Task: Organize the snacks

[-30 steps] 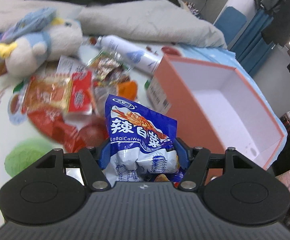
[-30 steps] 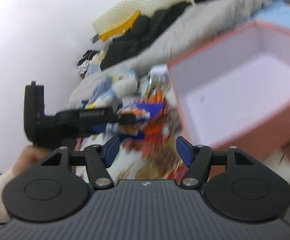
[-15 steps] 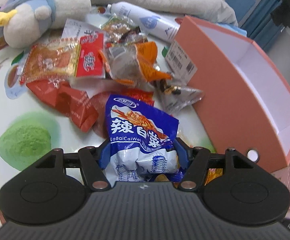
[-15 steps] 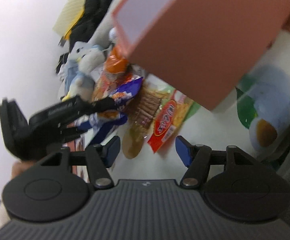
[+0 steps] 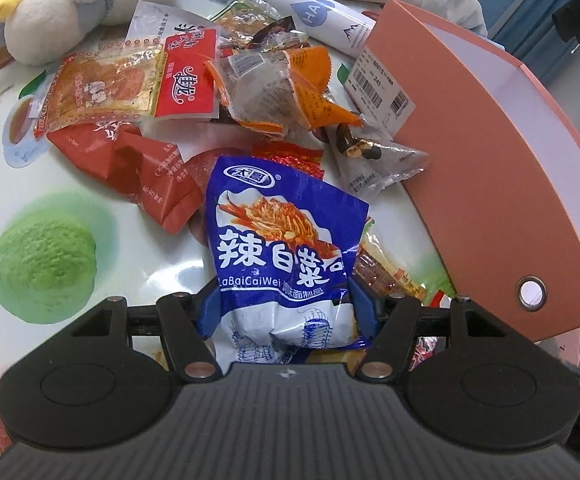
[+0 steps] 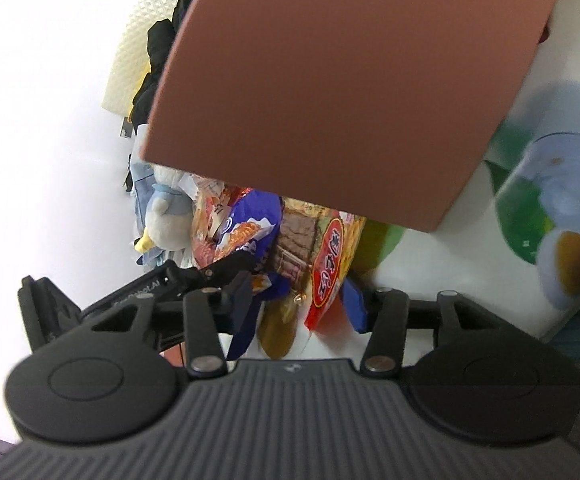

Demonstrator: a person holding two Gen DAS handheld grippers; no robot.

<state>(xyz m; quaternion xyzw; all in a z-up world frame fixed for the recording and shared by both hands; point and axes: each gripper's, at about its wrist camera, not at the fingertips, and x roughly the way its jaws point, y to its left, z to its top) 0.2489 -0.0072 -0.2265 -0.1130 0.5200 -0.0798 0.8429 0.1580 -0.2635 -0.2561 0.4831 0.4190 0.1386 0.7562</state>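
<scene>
Snacks lie heaped on my fruit-printed tabletop [image 5: 90, 184], and one of them, a blue packet [image 5: 286, 248], is clamped by its lower end between the pads of my left gripper [image 5: 286, 308], its top lifted toward the pile. My right gripper [image 6: 301, 304] has just been narrowing its jaws; a red-and-yellow packet [image 6: 329, 264] hangs down between its blue pads, though I cannot tell whether they press on it yet. In the right wrist view the left gripper reaches in from the left with the blue packet. Just past the blue packet lie folded red wrappers [image 5: 146, 168], then an orange-trimmed clear pouch [image 5: 286, 92] and a red-labelled tofu packet [image 5: 130, 88]. To the right stands my open salmon-pink box [image 5: 489, 152], white inside. Farthest are a white spray bottle [image 5: 305, 12] and a plush duck [image 5: 70, 4].
</scene>
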